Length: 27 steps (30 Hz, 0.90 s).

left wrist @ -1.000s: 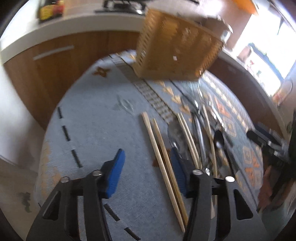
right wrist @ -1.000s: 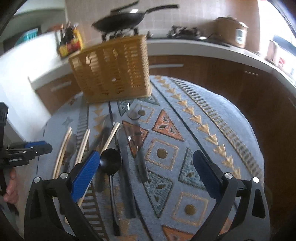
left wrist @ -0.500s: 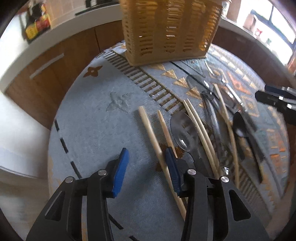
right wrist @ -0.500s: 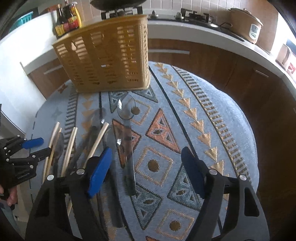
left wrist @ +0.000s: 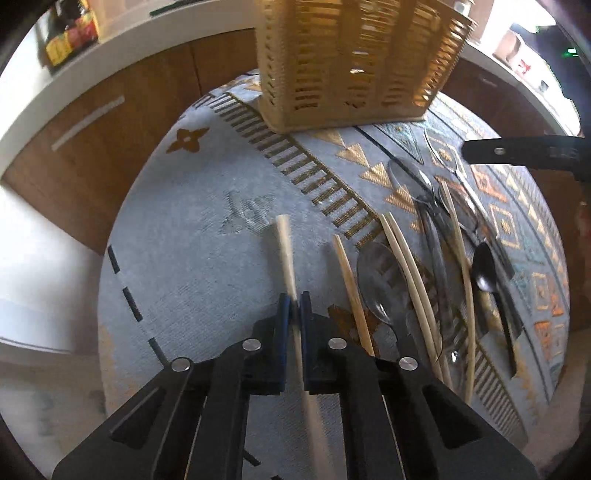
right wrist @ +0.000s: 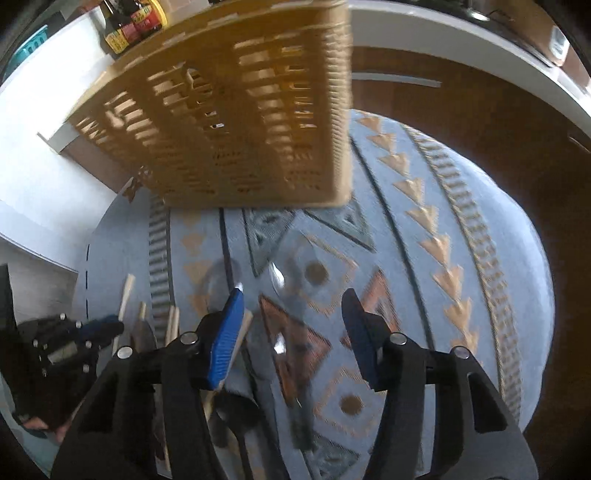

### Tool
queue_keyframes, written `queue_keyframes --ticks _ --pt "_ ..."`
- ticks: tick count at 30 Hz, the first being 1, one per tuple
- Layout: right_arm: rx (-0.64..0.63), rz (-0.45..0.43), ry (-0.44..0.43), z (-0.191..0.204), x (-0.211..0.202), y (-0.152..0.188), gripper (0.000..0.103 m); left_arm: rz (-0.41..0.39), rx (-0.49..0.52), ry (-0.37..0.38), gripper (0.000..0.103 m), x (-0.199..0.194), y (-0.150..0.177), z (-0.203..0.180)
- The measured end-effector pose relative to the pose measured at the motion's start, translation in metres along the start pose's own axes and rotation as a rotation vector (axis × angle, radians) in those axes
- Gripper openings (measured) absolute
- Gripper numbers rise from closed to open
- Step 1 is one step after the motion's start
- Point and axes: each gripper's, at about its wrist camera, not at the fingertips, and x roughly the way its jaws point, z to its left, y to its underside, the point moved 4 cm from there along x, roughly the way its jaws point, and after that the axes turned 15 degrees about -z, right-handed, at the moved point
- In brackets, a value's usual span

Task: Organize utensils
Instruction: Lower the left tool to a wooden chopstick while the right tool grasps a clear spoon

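Note:
My left gripper [left wrist: 294,308] is shut on a pale wooden chopstick [left wrist: 286,245] at the left of the utensil row on the patterned cloth [left wrist: 192,258]. More chopsticks [left wrist: 406,258], a clear spoon [left wrist: 380,280] and a black spoon [left wrist: 484,267] lie to its right. The woven yellow basket [left wrist: 351,62] stands at the far side. My right gripper [right wrist: 291,325] is open and empty, low over a clear spoon [right wrist: 291,273] and dark utensils [right wrist: 240,406]; the basket [right wrist: 236,122] stands just beyond it. The left gripper [right wrist: 99,326] shows at the left of the right wrist view, holding the chopstick [right wrist: 125,295].
The round table's edge drops off to the left and front. Wooden cabinets [left wrist: 110,110] and a white counter [left wrist: 122,40] with sauce bottles [right wrist: 129,26] curve behind. My right gripper's finger [left wrist: 517,151] shows at the right of the left wrist view.
My left gripper has closed on the leftmost chopstick. My right gripper has moved forward and lower toward the basket, over the spoons.

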Motion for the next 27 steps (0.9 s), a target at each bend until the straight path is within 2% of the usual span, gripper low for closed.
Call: queue_keyframes --ticks 3,5,7,11,17,20,26,27 --pt "-0.008 0.054 0.017 0.003 0.020 -0.007 0.051 0.002 -0.063 0.033 0.003 0.000 -0.002 0.008" --pt "-0.017 0.077 0.030 0.004 0.029 -0.010 0.051 -0.010 -0.071 0.020 0.002 -0.001 -0.004 0.012" --pt "-0.033 0.093 0.049 0.007 0.034 -0.011 0.041 -0.017 -0.084 0.011 0.002 -0.001 -0.007 0.018" --pt "-0.084 0.103 0.077 0.013 0.035 -0.010 0.030 -0.013 -0.132 0.031 0.003 0.003 -0.013 0.026" --pt "-0.128 0.108 0.100 0.018 0.026 0.005 0.030 -0.007 -0.149 0.033 0.003 0.006 -0.014 0.024" --pt "-0.132 0.113 0.108 0.013 0.013 0.015 0.030 0.020 -0.148 0.049 0.004 0.007 -0.015 0.023" --pt "-0.125 0.145 0.108 -0.001 -0.001 0.032 0.030 0.094 -0.109 0.080 0.011 0.015 -0.020 0.020" --pt "-0.125 0.156 0.103 -0.003 -0.001 0.036 0.030 0.109 -0.097 0.087 0.016 0.016 -0.021 0.019"
